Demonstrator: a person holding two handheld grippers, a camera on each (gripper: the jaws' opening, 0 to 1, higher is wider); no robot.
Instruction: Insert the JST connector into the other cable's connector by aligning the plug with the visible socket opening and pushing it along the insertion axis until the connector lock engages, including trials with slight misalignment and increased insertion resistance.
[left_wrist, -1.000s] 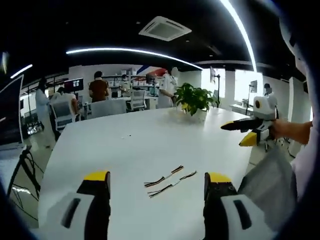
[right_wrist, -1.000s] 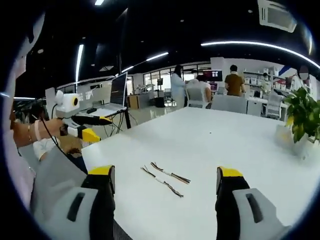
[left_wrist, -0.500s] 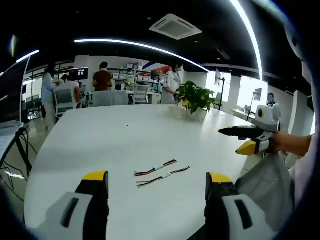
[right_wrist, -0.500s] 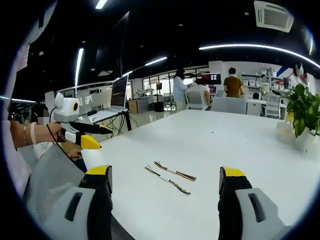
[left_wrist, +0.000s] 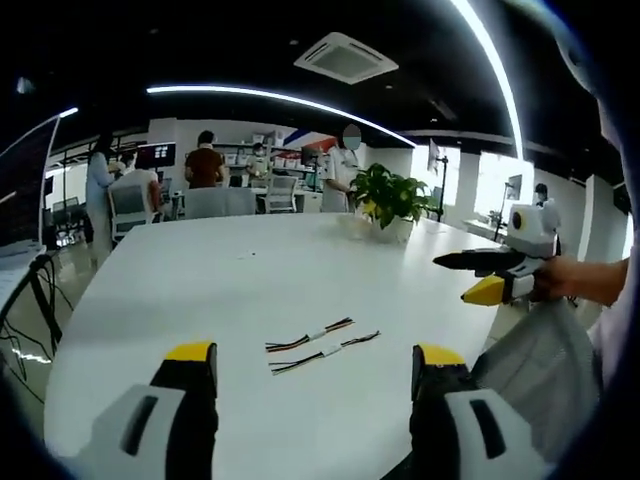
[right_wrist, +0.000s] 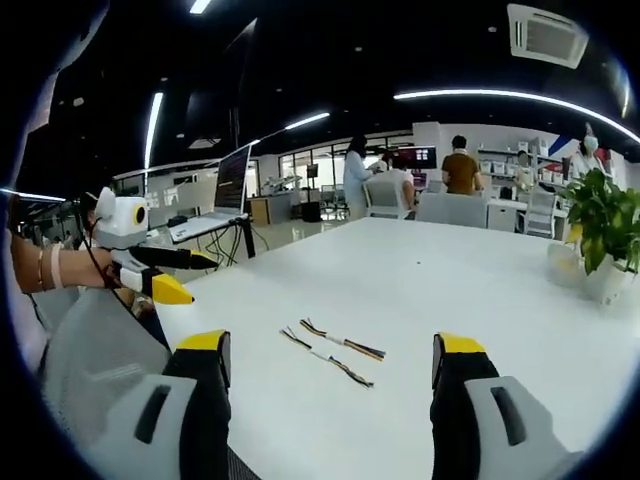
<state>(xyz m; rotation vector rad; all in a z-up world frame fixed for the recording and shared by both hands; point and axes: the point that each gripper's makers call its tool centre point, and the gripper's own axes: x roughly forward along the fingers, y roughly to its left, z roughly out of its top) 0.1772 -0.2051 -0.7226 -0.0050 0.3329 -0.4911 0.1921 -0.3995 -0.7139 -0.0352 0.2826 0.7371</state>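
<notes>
- On the white tabletop, toward its near edge, two cables lie side by side, close but apparently not touching, each a thin bundle of coloured wires with a pale connector near the middle of its run.
- The left tool hangs above the near edge with its jaws spread wide and nothing between them; the cables sit ahead, between the two jaws as framed.
- The right tool is likewise spread and empty, off the tabletop's edge, with the cables ahead of it.
- No cable is gripped yet, so the step in hand looks like the approach to pick them up, one per tool.
- To do it well: take each cable just behind its connector, not out on the wires, so the plug stays stiff and can be steered; leave the socket opening facing the other tool and clear of the jaws.
- Which connector is plug and which socket is too small to tell here, so check before closing.
- The left gripper view shows the right tool in a hand at the right, beyond the tabletop's edge, and a plant at the far edge.
- The right gripper view shows the left tool at the left instead, with a laptop on a desk behind it.
</notes>
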